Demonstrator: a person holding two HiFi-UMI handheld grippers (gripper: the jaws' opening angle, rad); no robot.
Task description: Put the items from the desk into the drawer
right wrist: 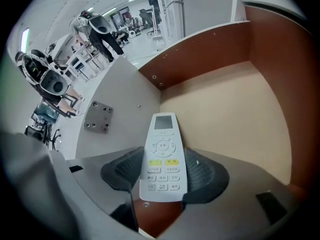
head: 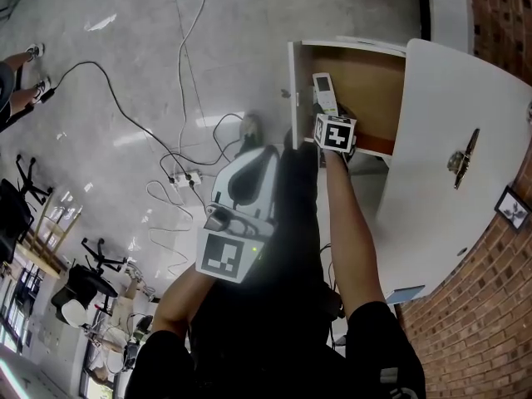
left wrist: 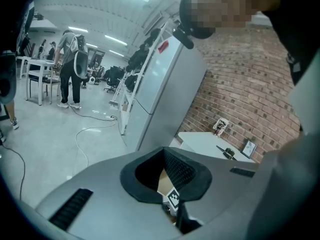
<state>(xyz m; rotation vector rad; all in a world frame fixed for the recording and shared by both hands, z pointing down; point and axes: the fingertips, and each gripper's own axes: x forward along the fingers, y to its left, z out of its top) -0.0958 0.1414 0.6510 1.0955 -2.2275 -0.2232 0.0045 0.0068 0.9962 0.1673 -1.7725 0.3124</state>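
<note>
Placement step, judged from where things sit.

Head view: shows the right gripper [head: 335, 131] stretched out over the open drawer [head: 357, 90], clamped on the white remote [head: 325, 92], which pokes forward above the tan drawer bottom and is not yet resting on it. Shows the left gripper [head: 241, 223] held low by the body, well apart from the drawer. Leaves 2 things to fetch from the desk top [head: 432, 223]: a dark item [head: 462, 158] and a small picture frame [head: 511, 208].

Left gripper view: shows jaws drawn almost together, only a slit between them, nothing held. Best kept back there, out of the right arm's way.

Right gripper view: shows 2 pads [right wrist: 205, 174] pressed on the remote's long edges at the keypad end, display end free and pointing toward the drawer's back wall. Lower gently until the remote lies flat on the bottom. Keep it level, since tipping could let the free end strike first and twist in the grip. Release only on contact, not from height. Withdraw straight back and up, clear of the side wall, so the pads do not drag the remote along.
</note>
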